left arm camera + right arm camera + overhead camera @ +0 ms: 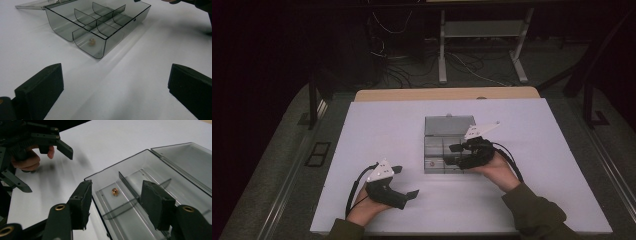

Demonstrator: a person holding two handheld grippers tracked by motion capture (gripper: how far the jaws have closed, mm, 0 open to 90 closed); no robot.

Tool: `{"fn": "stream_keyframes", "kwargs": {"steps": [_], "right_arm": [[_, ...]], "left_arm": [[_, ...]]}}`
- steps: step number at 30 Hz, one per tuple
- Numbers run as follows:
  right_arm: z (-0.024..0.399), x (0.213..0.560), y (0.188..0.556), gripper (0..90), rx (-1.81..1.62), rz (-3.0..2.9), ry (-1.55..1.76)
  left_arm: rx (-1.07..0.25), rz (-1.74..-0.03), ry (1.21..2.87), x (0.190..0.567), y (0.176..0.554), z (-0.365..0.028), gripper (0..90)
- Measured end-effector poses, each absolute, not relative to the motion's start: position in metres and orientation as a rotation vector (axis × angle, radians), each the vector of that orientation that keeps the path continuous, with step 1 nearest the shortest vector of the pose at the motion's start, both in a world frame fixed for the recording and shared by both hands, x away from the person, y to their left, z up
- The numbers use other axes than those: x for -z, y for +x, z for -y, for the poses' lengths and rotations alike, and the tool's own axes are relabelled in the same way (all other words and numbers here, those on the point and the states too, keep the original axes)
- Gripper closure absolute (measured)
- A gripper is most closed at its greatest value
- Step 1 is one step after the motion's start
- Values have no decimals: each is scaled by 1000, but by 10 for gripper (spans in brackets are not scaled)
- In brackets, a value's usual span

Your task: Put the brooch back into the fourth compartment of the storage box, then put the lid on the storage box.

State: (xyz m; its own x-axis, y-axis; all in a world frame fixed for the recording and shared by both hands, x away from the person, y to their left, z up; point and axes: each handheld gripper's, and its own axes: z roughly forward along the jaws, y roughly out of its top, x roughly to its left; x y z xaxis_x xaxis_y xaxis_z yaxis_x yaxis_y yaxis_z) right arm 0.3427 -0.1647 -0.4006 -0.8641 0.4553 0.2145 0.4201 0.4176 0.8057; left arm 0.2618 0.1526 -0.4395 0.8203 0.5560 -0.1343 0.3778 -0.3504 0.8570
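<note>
A smoky clear compartment box (438,150) stands with its lid (449,125) laid back flat on the white table top (377,125). A small copper-coloured bead (115,191) lies alone in the box's near-left compartment, and it is also the bead (91,42) seen through the box's corner wall. My right gripper (449,154) hovers over the box (150,175), open, with nothing between its pads; the bead sits below and beyond them. My left gripper (406,181) rests low to the left of the box (100,25), open and empty.
The white top ends in a front edge near my forearms, and a wooden strip (447,93) shows at its far side. Beyond it are metal frame legs (442,50) and loose cables (397,65) on a dark floor. Bare white surface surrounds the box.
</note>
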Motion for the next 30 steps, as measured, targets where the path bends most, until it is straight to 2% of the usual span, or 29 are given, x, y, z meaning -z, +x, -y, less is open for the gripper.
{"fn": "stream_keyframes", "kwargs": {"steps": [16, 30], "right_arm": [[214, 402, 335, 329, -1483, -2495, 905], [254, 399, 344, 319, -1515, -2383, 1001]], "left_arm": [[-237, -707, 1991, 439, 266, -151, 0], [-276, -737, 1956, 427, 288, -151, 0]]}}
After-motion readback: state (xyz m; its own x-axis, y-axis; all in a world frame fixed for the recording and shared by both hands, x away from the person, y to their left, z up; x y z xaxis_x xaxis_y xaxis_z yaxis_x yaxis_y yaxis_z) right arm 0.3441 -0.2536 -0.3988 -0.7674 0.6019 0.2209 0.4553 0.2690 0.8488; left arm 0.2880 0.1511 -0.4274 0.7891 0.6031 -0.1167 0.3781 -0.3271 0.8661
